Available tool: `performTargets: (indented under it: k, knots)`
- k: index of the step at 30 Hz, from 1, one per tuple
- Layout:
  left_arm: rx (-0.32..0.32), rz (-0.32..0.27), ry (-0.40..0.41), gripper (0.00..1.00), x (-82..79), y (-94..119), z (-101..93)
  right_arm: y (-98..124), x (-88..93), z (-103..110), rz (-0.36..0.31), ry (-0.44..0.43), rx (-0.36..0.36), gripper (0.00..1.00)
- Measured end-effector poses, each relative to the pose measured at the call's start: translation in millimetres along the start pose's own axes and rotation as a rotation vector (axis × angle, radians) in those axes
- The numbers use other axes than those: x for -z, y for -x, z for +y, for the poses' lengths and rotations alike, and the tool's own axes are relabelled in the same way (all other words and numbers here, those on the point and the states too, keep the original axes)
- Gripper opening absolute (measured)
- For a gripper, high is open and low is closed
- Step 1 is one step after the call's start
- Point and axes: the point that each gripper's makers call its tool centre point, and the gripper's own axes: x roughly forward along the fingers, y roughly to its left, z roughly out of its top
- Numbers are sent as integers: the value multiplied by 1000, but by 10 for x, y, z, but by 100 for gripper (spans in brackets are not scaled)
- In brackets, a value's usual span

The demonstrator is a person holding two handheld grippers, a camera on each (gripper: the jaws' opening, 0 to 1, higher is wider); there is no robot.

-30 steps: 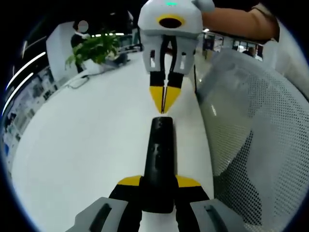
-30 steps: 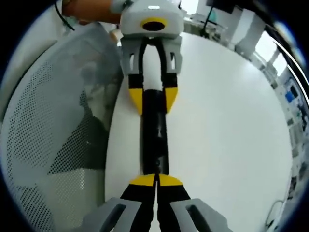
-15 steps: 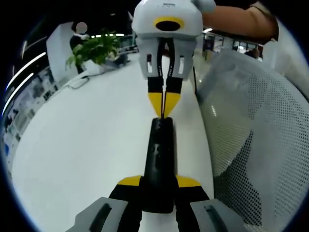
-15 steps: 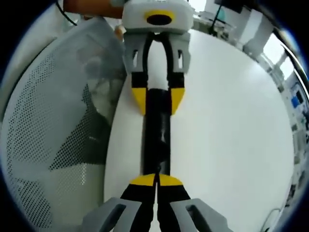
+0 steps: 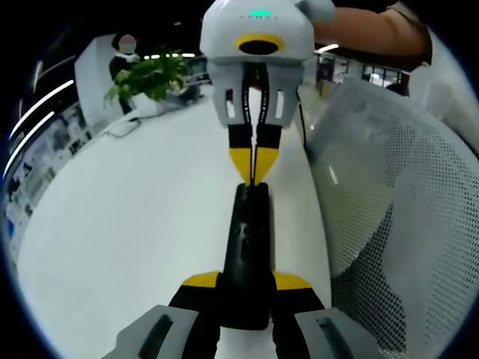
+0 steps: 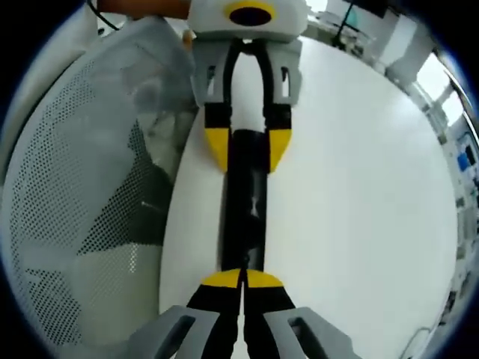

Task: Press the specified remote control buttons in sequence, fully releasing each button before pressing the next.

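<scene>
A slim black remote control lies lengthwise over the white table. My left gripper is shut on the remote's near end, a yellow pad on each side. In the left gripper view my right gripper comes in from the top. It is shut, and its yellow tips meet the remote's far end. In the right gripper view my right gripper sits shut at the bottom, tips against the end of the remote. There the left gripper clamps the other end.
A white mesh chair back stands close beside the table edge, also seen as the chair back. A potted plant and a cable sit at the table's far side. A person's arm reaches in above.
My right gripper has closed the small gap to the remote, and its shut tips now touch the remote's end. The left gripper keeps its hold on the remote.
</scene>
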Motion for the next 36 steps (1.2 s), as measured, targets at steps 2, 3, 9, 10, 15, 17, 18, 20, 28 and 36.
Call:
performTargets:
  k: [2, 3, 9, 10, 15, 17, 18, 20, 28, 36]
  knots:
    - [-1, -1, 0, 24, 0, 1, -3, -1, -1, 2, 9, -3, -8, 0]
    - [-1, -2, 1, 24, -1, 1, -4, -3, 1, 6, 15, 7, -11, 0]
    - [-3, -8, 4, 24, -2, 3, -11, -1, 4, 6, 25, 3, -19, 0]
    - [-3, -8, 4, 24, -2, 3, -12, -1, 5, 8, 25, 4, -18, 0]
    - [-1, -8, 3, 24, -3, 4, -12, 2, 6, 8, 23, 5, -20, 0]
    - [-1, -9, 3, 24, -2, 4, -11, 2, 6, 8, 23, -2, -20, 0]
    - [-1, -9, 3, 24, -2, 4, -10, 1, 6, 9, 22, -1, -19, 0]
    - [0, -9, 2, 24, -1, 4, -10, 5, 6, 13, 20, -1, -18, 0]
    - [3, -10, 0, 24, -12, 6, -18, 70, -6, -36, -1, -18, 4, 0]
    - [8, -23, 0, 24, -8, 3, -15, 176, -74, -105, -17, -12, 26, 0]
